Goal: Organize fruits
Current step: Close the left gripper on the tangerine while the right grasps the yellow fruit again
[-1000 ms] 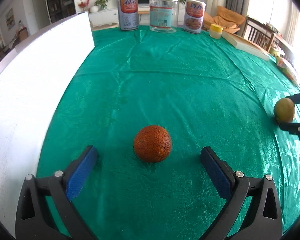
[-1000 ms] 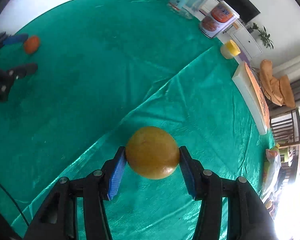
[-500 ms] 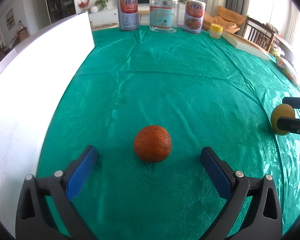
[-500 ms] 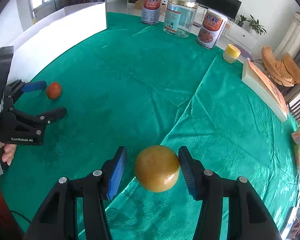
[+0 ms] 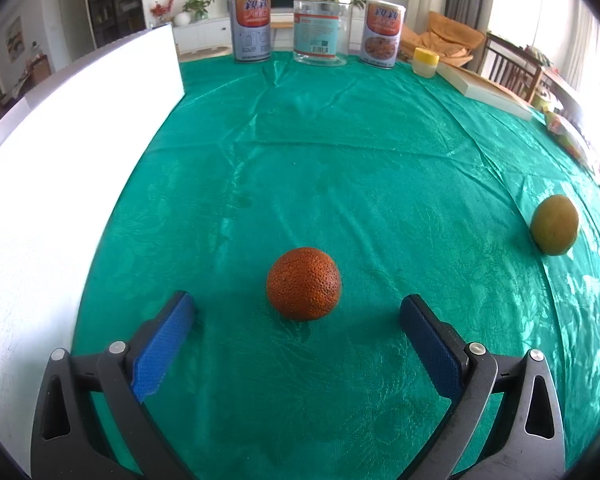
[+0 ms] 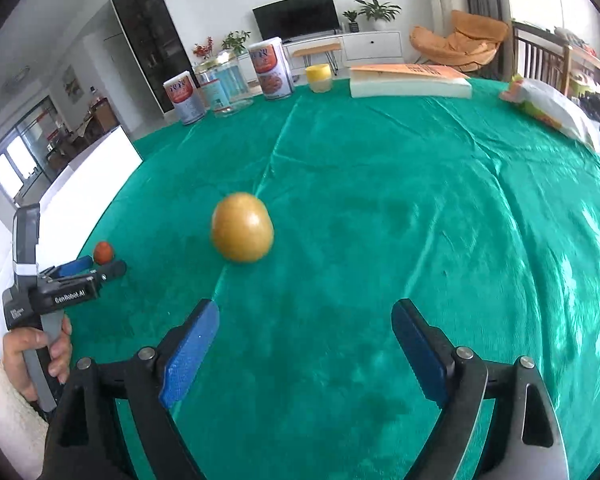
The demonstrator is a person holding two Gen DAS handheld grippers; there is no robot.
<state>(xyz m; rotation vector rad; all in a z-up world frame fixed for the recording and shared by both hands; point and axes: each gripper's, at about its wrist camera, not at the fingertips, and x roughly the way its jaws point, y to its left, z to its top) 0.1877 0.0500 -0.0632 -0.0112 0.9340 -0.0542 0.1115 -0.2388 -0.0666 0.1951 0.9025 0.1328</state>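
A rough dark-orange fruit (image 5: 304,283) lies on the green tablecloth (image 5: 340,160), just ahead of and between the wide-open fingers of my left gripper (image 5: 296,320), untouched. It also shows small in the right wrist view (image 6: 103,252) by the left gripper (image 6: 96,268). A yellow-green fruit (image 6: 242,227) lies on the cloth ahead and left of my right gripper (image 6: 304,328), which is open and empty. The same fruit shows at the right in the left wrist view (image 5: 554,225).
Two tins (image 5: 251,27) (image 5: 382,32) and a clear jar (image 5: 321,26) stand at the table's far edge, with a yellow-lidded pot (image 5: 426,62) and a flat box (image 5: 488,92) to the right. A white board (image 5: 60,152) lies along the left. A bag (image 6: 556,108) lies far right.
My right gripper opened and let go of the yellow-green fruit, which now rests on the cloth; the gripper drew back and swung right. The left gripper and orange fruit did not move.
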